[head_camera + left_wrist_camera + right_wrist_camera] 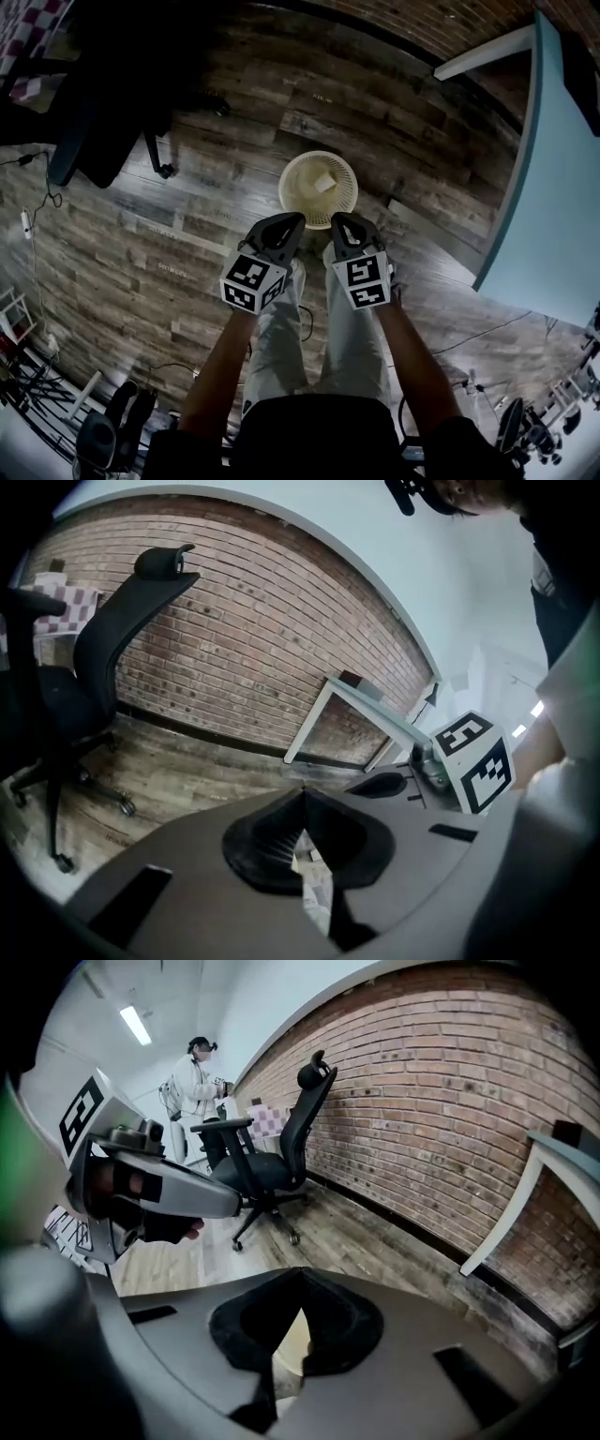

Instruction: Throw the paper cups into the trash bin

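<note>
From the head view, the person stands over a wooden floor (pixel 187 234) with both arms held out. The left gripper (pixel 292 223) and the right gripper (pixel 341 224) sit side by side and near each other, tips pointing towards the trash bin (pixel 292 199). The bin is round and cream-coloured and stands on the floor just beyond the tips. A paper cup (pixel 324 183) lies inside it. A black office chair (pixel 98 131) stands off to the left, and a pale blue bench (pixel 553 216) runs along the right.

In the left gripper view, the jaws are pressed together at the tips with nothing pinched between them. Beyond them are the chair, a brick wall (pixel 253 639) and a white bench leg (pixel 312 726). The right gripper's marker cube (pixel 475 761) shows close by.

In the right gripper view, its jaws are likewise pressed together and empty, and a cream patch shows through the slit below the tips. Past them the chair stands against the brick wall, and a person in white (pixel 195 1082) is far off.
</note>
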`<state>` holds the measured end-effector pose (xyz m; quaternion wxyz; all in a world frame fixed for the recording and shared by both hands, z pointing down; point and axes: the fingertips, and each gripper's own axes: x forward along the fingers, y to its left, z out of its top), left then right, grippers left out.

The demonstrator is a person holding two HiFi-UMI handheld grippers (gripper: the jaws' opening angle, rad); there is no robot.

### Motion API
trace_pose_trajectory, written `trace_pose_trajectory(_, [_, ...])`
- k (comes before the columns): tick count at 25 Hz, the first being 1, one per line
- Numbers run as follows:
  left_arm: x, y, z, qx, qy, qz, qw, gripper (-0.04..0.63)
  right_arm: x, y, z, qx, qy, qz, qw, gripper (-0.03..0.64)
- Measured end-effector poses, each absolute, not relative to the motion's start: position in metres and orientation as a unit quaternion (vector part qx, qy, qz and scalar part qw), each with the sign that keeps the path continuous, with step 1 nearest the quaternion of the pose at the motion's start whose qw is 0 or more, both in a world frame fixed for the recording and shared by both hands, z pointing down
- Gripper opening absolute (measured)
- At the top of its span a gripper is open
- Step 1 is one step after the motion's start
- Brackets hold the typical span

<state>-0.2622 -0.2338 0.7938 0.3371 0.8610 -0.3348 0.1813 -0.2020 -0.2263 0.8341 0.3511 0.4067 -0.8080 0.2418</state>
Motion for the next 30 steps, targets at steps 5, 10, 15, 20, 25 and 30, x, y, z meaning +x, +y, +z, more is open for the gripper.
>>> trace_pose_trajectory(5, [-0.264, -0.242, 0.759, 0.869, -0.331, 0.181, 0.32, 0.005, -0.201, -0.232, 0.797, 0.416, -0.808, 0.239, 0.34, 0.006])
trace_pose_trajectory(10, [-0.277, -0.245, 0.722, 0.87, -0.336, 0.166, 0.319, 0.005, -0.197, -0.244, 0.76, 0.42, -0.811, 0.227, 0.337, 0.006])
trace_pose_trajectory(15, [-0.288, -0.249, 0.677, 0.879, -0.335, 0.165, 0.298, 0.005, -0.202, -0.257, 0.713, 0.42, -0.819, 0.199, 0.336, 0.005])
trace_pose_trajectory(20, [-0.289, -0.25, 0.635, 0.886, -0.339, 0.154, 0.277, 0.005, -0.211, -0.256, 0.671, 0.421, -0.826, 0.188, 0.326, 0.006])
trace_pose_trajectory(25, [-0.315, -0.268, 0.605, 0.885, -0.369, 0.151, 0.241, 0.005, -0.228, -0.261, 0.64, 0.424, -0.834, 0.176, 0.307, 0.006])
trace_pose_trajectory(30, [-0.336, -0.271, 0.573, 0.888, -0.385, 0.145, 0.208, 0.005, -0.245, -0.266, 0.607, 0.43, -0.842, 0.173, 0.277, 0.005])
